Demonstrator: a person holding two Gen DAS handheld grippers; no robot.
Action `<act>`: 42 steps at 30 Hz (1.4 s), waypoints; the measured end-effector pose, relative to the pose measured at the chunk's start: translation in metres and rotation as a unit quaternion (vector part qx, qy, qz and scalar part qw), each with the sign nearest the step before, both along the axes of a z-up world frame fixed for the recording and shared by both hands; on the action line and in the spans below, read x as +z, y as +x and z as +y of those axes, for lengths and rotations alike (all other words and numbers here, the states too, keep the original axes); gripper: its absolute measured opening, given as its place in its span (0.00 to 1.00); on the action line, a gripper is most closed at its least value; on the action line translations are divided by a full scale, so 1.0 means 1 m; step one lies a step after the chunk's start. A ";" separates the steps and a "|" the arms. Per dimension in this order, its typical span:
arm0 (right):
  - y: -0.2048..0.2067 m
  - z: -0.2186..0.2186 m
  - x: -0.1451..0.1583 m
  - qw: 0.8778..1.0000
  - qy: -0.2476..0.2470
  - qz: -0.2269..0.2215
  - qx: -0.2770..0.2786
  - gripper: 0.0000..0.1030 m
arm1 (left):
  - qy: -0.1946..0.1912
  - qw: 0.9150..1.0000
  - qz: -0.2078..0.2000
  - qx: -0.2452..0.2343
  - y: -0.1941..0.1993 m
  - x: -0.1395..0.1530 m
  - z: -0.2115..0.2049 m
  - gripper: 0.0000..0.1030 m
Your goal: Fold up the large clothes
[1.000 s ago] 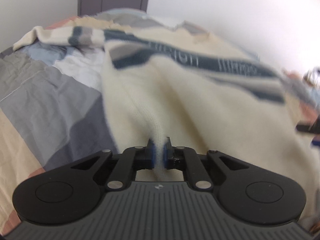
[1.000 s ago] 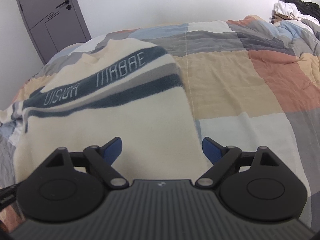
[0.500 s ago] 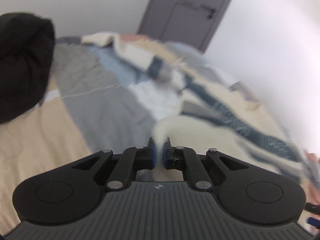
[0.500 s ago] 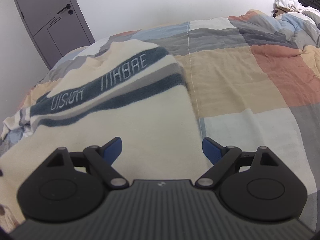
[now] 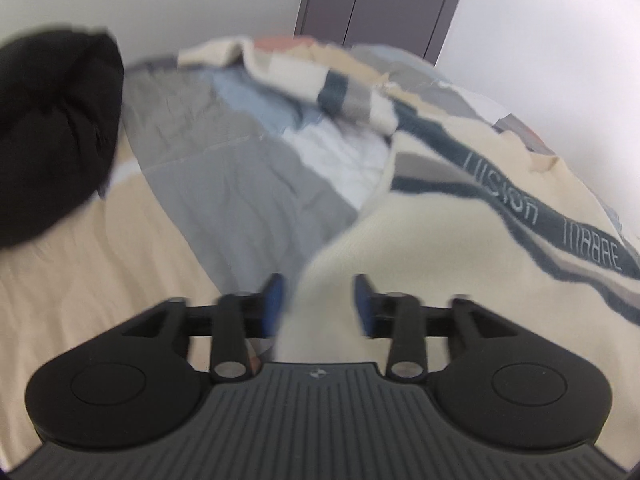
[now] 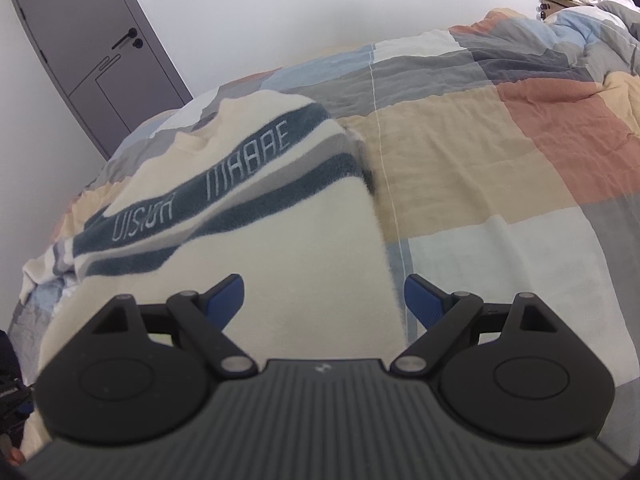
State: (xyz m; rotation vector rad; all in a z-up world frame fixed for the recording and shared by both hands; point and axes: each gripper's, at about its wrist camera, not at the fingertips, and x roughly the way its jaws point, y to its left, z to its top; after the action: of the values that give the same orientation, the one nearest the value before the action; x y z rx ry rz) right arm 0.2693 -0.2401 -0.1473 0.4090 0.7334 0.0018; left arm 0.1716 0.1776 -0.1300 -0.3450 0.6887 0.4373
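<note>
Change: left gripper [image 5: 319, 300] let go of the sweater [image 5: 460, 264]; a moment ago it pinched the hem, now its jaws are apart.
Right gripper [image 6: 324, 300]: jaws wide apart, over the sweater's near edge, holding nothing.
Sweater: cream with dark stripes, lying flat on the bed [image 6: 500, 168].
Black bundle [image 5: 48, 128]: left of the sweater.
Door [image 6: 92, 48]: far behind the sweater.
</note>
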 end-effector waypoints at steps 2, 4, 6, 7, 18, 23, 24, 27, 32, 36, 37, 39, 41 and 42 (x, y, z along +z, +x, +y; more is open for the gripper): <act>-0.001 -0.003 0.002 1.000 0.005 -0.003 -0.003 0.86 | 0.036 0.999 -0.014 -0.016 -0.003 0.016 -0.016 0.54; -0.002 -0.006 0.004 1.000 0.011 -0.007 -0.006 0.86 | 0.055 0.997 -0.031 -0.042 -0.006 0.032 -0.035 0.56; -0.003 -0.011 0.006 1.000 0.017 -0.012 -0.009 0.86 | 0.061 0.993 -0.048 -0.085 -0.005 0.045 -0.057 0.56; -0.003 -0.014 0.007 1.000 0.021 -0.014 -0.010 0.86 | 0.061 0.991 -0.056 -0.108 -0.002 0.051 -0.071 0.57; -0.013 -0.064 0.018 0.995 0.052 -0.051 -0.074 0.86 | -0.097 0.936 -0.032 -0.336 0.064 0.031 -0.231 0.60; -0.014 -0.088 0.016 0.991 0.051 -0.065 -0.107 0.86 | -0.114 0.913 -0.022 -0.392 0.090 0.011 -0.289 0.59; -0.014 -0.090 0.015 0.990 0.048 -0.068 -0.110 0.86 | -0.121 0.909 -0.020 -0.398 0.097 0.006 -0.296 0.59; -0.011 -0.095 0.006 0.990 0.044 -0.058 -0.118 0.86 | -0.111 0.908 0.009 -0.404 0.115 -0.012 -0.318 0.59; -0.001 -0.104 -0.007 0.989 0.065 -0.032 -0.128 0.86 | -0.028 0.922 0.036 -0.384 0.127 -0.041 -0.337 0.59; 0.001 -0.105 -0.012 0.988 0.073 -0.030 -0.130 0.86 | 0.048 0.924 0.053 -0.375 0.133 -0.049 -0.345 0.21; 0.002 -0.105 -0.014 0.989 0.074 -0.028 -0.128 0.86 | 0.041 0.925 0.055 -0.375 0.134 -0.049 -0.341 0.12; 0.004 -0.103 -0.016 0.989 0.078 -0.024 -0.123 0.86 | 0.016 0.927 0.057 -0.370 0.138 -0.042 -0.330 0.07; 0.006 -0.102 -0.018 0.990 0.077 -0.020 -0.119 0.86 | -0.002 0.927 0.063 -0.369 0.141 -0.032 -0.320 0.07; 0.006 -0.100 -0.018 0.990 0.076 -0.019 -0.116 0.86 | -0.006 0.926 0.069 -0.370 0.143 -0.027 -0.316 0.07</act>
State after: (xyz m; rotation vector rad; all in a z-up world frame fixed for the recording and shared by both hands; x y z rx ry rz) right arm 0.2754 -0.3401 -0.1649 0.6368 0.6459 -0.1536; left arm 0.3144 -0.1388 -0.1567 -0.0472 0.9003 -0.2677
